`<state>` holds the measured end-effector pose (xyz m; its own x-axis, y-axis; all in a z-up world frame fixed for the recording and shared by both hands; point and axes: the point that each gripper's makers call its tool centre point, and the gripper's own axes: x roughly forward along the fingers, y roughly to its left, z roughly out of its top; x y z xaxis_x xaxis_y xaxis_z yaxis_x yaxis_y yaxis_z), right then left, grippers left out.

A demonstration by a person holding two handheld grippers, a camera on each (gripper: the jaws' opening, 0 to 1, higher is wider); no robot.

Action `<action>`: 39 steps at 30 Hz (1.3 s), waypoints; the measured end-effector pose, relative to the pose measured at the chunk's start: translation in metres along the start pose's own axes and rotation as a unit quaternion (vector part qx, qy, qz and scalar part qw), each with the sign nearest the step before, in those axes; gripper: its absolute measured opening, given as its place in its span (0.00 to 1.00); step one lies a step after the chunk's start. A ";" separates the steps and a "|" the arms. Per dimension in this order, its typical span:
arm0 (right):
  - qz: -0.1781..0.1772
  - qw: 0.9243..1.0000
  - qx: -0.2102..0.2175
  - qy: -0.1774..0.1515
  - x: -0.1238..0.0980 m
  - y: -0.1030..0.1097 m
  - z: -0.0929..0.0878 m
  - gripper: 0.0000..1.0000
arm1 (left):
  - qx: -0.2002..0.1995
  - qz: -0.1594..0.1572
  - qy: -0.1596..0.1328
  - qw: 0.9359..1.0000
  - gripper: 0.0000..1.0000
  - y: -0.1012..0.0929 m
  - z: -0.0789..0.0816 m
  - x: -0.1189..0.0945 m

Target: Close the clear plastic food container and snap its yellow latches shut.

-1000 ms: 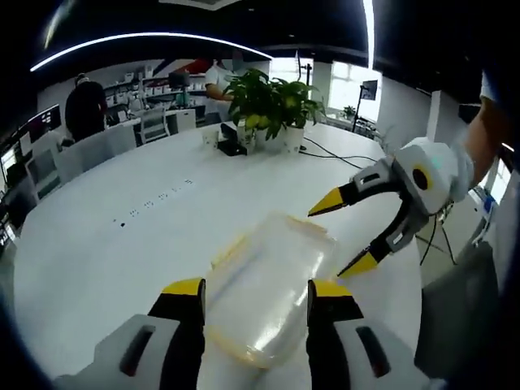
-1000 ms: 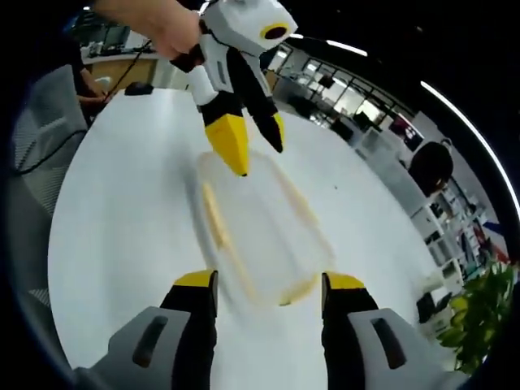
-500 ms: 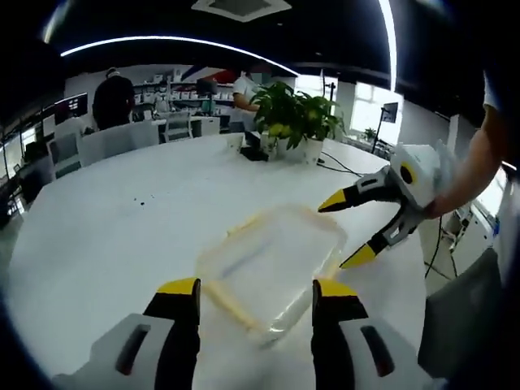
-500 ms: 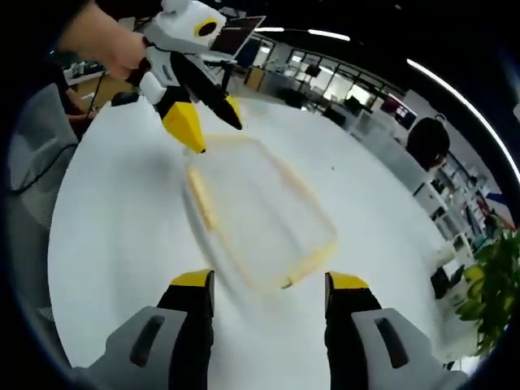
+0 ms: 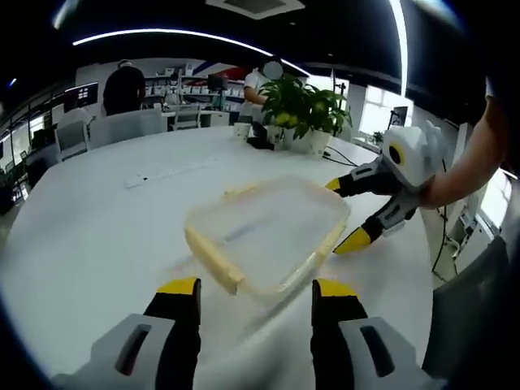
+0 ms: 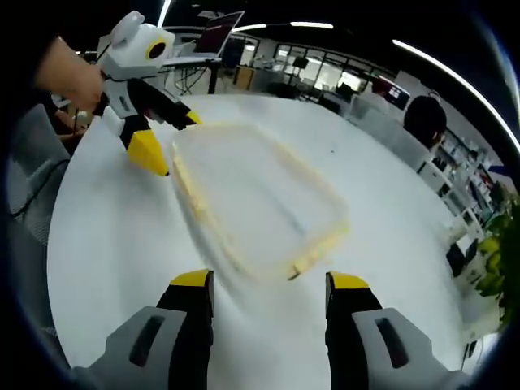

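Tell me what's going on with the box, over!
Left hand-held gripper open, short of the container. Right hand-held gripper open at its far corner, not gripping. Lid on the white table; latch state blurred. Nothing in the way.

Open-plan office, big round meeting desk

We're at a wide white desk (image 5: 97,236) with a potted plant (image 5: 305,110) at the far side, office chairs (image 5: 122,127) beyond, shelving behind, a wall screen (image 5: 84,95) far left and strip lights (image 5: 175,35) overhead.
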<state>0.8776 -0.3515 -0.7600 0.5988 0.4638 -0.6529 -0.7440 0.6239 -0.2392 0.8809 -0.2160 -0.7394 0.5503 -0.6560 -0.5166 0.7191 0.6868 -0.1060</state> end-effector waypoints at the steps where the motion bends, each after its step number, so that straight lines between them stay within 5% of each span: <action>1: 0.004 1.000 0.003 -0.003 0.002 0.001 0.001 0.52 | -0.001 0.002 -0.001 1.000 0.49 0.000 -0.002 0.002; 39: 0.008 1.000 0.012 0.003 0.020 0.012 0.005 0.41 | 0.024 0.026 -0.012 0.999 0.39 0.008 -0.005 0.009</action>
<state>0.8823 -0.3313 -0.7726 0.5854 0.4697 -0.6608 -0.7461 0.6311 -0.2123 0.8894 -0.2146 -0.7496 0.5964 -0.6275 -0.5005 0.7090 0.7042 -0.0380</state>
